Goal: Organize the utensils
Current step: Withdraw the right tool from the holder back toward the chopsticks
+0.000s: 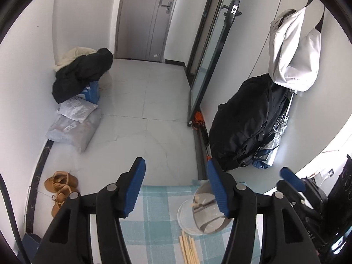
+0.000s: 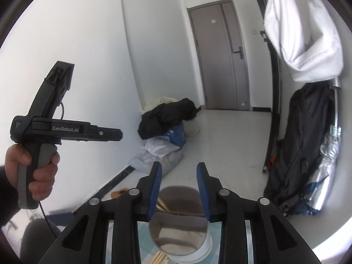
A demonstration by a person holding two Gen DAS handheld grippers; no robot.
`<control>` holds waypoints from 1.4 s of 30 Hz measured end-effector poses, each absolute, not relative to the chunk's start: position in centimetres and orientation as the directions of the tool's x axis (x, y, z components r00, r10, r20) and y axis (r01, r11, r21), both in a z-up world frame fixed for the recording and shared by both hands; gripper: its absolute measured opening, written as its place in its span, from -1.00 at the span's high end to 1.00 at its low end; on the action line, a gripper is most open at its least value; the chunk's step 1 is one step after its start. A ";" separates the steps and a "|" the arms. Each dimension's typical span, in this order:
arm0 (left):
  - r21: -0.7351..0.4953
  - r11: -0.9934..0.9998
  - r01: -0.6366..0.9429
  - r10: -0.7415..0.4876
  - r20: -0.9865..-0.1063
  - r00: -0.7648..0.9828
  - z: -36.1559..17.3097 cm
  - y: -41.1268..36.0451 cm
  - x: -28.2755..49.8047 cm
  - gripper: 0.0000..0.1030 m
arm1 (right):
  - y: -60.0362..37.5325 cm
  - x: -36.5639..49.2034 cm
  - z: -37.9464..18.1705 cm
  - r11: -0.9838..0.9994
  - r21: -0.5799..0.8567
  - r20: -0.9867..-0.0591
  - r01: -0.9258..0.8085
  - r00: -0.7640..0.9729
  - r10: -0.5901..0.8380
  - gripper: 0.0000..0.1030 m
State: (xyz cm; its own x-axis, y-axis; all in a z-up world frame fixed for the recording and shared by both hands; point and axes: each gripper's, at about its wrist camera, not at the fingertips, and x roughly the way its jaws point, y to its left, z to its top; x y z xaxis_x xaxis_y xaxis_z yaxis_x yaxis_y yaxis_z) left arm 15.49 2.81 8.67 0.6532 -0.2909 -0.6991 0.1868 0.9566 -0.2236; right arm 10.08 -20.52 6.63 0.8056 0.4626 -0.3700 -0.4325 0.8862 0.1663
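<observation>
Nearest us, wooden chopsticks [image 1: 189, 250] lie on the desk's blue-checked cloth [image 1: 154, 200], just beside a shiny metal holder [image 1: 206, 209] that stands in a clear dish and has a few utensils inside. Our left gripper [image 1: 176, 187] hovers over the cloth with jaws parted and nothing between them. Our right gripper [image 2: 179, 189] is partly open above the holder [image 2: 178, 220], gripping nothing. Beyond, shoes [image 1: 60, 186], bags [image 1: 72, 125] and a grey door [image 2: 222, 55].
</observation>
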 end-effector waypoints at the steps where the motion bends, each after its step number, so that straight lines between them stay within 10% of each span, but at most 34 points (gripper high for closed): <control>1: -0.211 0.962 0.174 -0.273 -0.697 0.663 8.8 2.8 15.0 -0.08 | -20.8 9.9 6.8 0.890 0.170 -0.367 -0.423 0.811 0.455 0.21; 16: -0.081 0.994 0.066 -0.102 -0.618 0.779 9.1 2.6 7.4 -0.49 | -20.2 2.3 7.5 0.908 0.181 -0.321 -0.378 0.850 0.418 -0.69; 42: -0.089 0.996 0.024 -0.065 -0.489 0.870 2.2 2.5 1.0 -0.76 | -19.0 -4.8 0.6 0.954 0.139 -0.367 -0.264 0.881 0.298 -1.00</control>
State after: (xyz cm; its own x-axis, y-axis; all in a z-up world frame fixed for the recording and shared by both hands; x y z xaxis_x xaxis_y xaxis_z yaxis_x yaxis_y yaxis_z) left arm 1.01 2.54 2.22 0.8698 -0.0649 -0.4891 0.0240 0.9957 -0.0894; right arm -4.79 -18.98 0.61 0.8813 0.2975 -0.3672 -0.2641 0.9544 0.1394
